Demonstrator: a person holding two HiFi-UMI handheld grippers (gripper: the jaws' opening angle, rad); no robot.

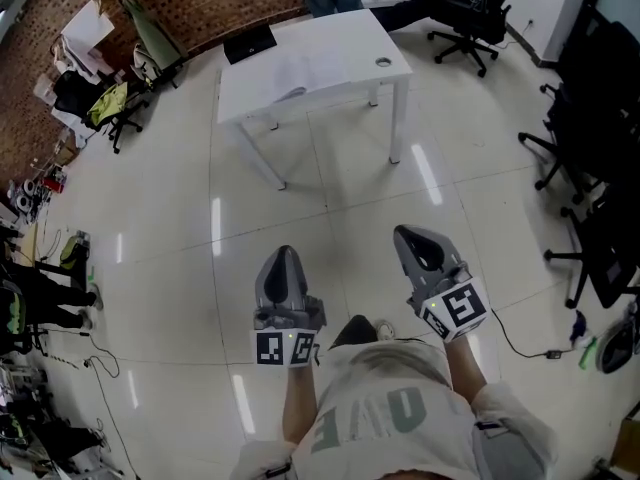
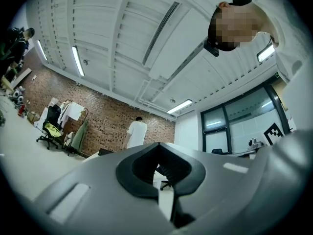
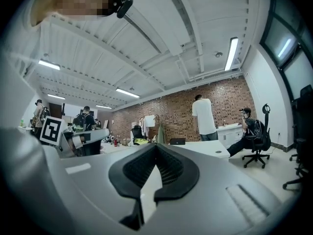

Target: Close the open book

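Note:
Across the tiled floor stands a white table [image 1: 350, 38], and on it lies the open book [image 1: 298, 70], its pale pages hard to tell from the tabletop. Both grippers are held out over the floor, well short of the table. My left gripper [image 1: 283, 252] is shut with nothing in it; its jaws meet at the tip in the left gripper view [image 2: 157, 144]. My right gripper [image 1: 406, 234] is likewise shut and empty [image 3: 156, 145]. The right gripper view shows the table [image 3: 215, 148] ahead, but the book cannot be made out there.
A black flat item [image 1: 250, 41] lies at the table's far left corner. A person in a white shirt [image 3: 204, 114] stands behind the table. Office chairs [image 1: 470, 13] stand at the far right and a cluttered one [image 1: 110, 103] at the left. A cable [image 1: 520, 346] runs across the floor.

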